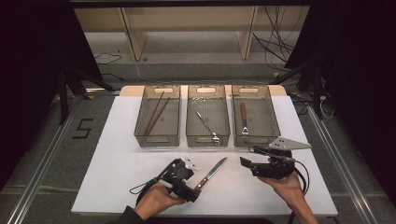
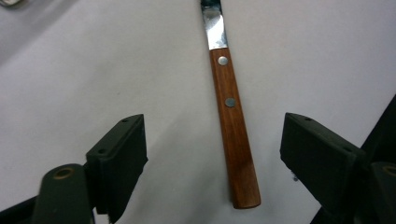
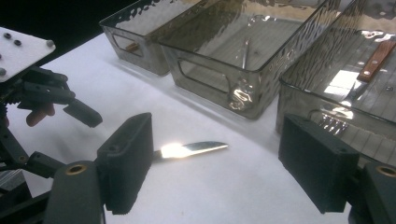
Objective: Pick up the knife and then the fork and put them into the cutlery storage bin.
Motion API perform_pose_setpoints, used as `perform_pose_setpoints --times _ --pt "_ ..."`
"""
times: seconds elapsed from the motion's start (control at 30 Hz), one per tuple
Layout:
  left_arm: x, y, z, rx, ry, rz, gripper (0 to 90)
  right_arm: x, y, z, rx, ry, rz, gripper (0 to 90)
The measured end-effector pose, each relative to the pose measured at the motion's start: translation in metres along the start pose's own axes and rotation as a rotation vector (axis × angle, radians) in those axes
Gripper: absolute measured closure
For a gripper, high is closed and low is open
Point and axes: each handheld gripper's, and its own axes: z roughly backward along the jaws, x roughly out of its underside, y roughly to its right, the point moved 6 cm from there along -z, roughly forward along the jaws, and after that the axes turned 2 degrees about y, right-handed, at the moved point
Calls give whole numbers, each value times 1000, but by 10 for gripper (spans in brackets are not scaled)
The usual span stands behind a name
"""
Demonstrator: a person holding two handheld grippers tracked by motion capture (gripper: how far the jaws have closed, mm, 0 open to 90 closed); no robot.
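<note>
A knife point(image 1: 211, 173) with a brown wooden handle and a steel blade lies on the white table, its blade pointing toward the trays. My left gripper point(image 1: 190, 187) is at the handle end. In the left gripper view the handle point(image 2: 233, 140) lies between the wide jaws of my left gripper point(image 2: 212, 126), and neither pad touches it. My right gripper point(image 1: 247, 157) hovers to the right of the blade and faces left, open and empty. In the right gripper view the shiny blade point(image 3: 191, 149) lies beyond the jaws of my right gripper point(image 3: 219, 128), with the left gripper point(image 3: 46, 93) farther off.
Three clear trays stand in a row behind the knife. The left tray point(image 1: 140, 133) holds chopsticks point(image 1: 156, 114). The middle tray point(image 1: 189, 135) holds a metal utensil point(image 1: 208, 123). The right tray point(image 1: 275, 130) holds a wood-handled fork point(image 1: 243, 119). The table's front edge runs just below both hands.
</note>
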Motion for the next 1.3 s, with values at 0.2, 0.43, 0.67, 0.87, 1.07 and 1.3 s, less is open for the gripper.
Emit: perform_pose_setpoints --times 0.2,0.43,0.67,0.87,1.07,1.3 --pt "-1 5 -6 13 -47 -24 308 6 -2 3 7 13 -12 265" --pt "-2 9 -9 13 -110 -61 386 11 -5 1 -3 1 -15 264" --pt "0 12 -14 16 -164 -97 447 11 -7 1 -6 3 -12 265" --pt "1 12 -16 6 -195 -130 506 11 -8 2 -10 3 -16 264" --pt "-1 16 -16 17 -217 -161 558 11 -10 3 -15 0 -18 265" --pt "-3 17 -17 23 -237 -178 604 13 -10 1 -21 -6 -16 266"
